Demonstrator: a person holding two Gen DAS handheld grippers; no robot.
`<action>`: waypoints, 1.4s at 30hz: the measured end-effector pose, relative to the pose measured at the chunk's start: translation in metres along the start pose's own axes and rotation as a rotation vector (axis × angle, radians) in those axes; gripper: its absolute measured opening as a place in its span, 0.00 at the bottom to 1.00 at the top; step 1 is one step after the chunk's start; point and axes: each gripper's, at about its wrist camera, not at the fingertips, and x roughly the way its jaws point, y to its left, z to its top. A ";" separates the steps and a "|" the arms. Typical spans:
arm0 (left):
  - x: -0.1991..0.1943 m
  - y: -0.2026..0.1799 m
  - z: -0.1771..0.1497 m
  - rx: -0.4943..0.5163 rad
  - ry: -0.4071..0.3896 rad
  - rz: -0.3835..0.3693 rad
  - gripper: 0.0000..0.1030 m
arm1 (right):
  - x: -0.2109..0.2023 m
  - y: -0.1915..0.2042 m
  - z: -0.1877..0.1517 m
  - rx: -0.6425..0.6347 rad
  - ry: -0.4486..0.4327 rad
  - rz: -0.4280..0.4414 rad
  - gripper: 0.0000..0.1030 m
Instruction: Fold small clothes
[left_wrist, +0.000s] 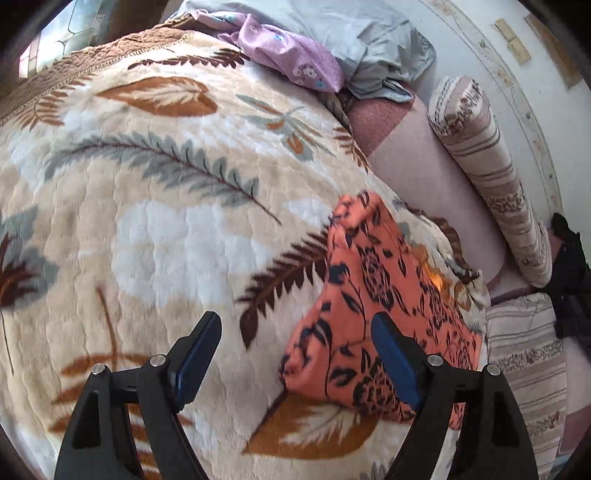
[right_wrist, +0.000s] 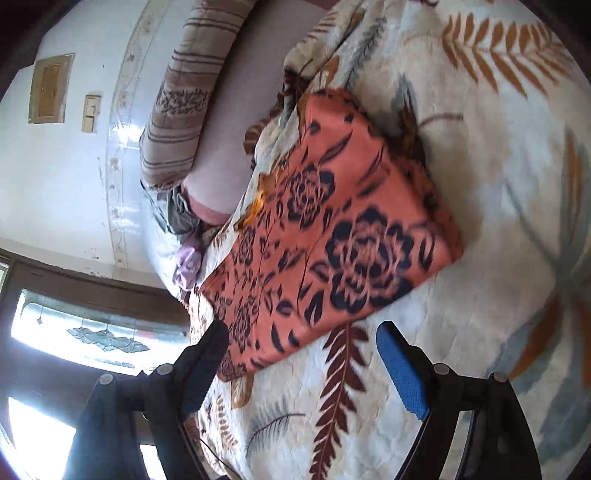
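Observation:
A folded orange cloth with a dark floral print lies on a cream blanket with leaf patterns, near the blanket's right edge. My left gripper is open and empty, hovering just above the cloth's near left edge. In the right wrist view the same orange cloth lies flat as a neat rectangle on the blanket. My right gripper is open and empty, just short of the cloth's near edge.
A purple floral garment and a grey garment lie piled at the far end of the bed. Striped cushions line the wall beside a pink mattress. A window shows in the right wrist view.

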 end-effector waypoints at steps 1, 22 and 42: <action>0.004 -0.003 -0.014 0.017 0.018 -0.005 0.81 | 0.009 0.000 -0.006 0.005 0.013 0.014 0.82; -0.025 -0.090 -0.011 0.131 -0.051 0.047 0.16 | 0.019 0.073 0.027 -0.043 -0.231 -0.101 0.12; -0.076 0.012 -0.087 0.159 0.020 0.093 0.63 | -0.112 0.009 -0.074 -0.123 -0.113 -0.334 0.71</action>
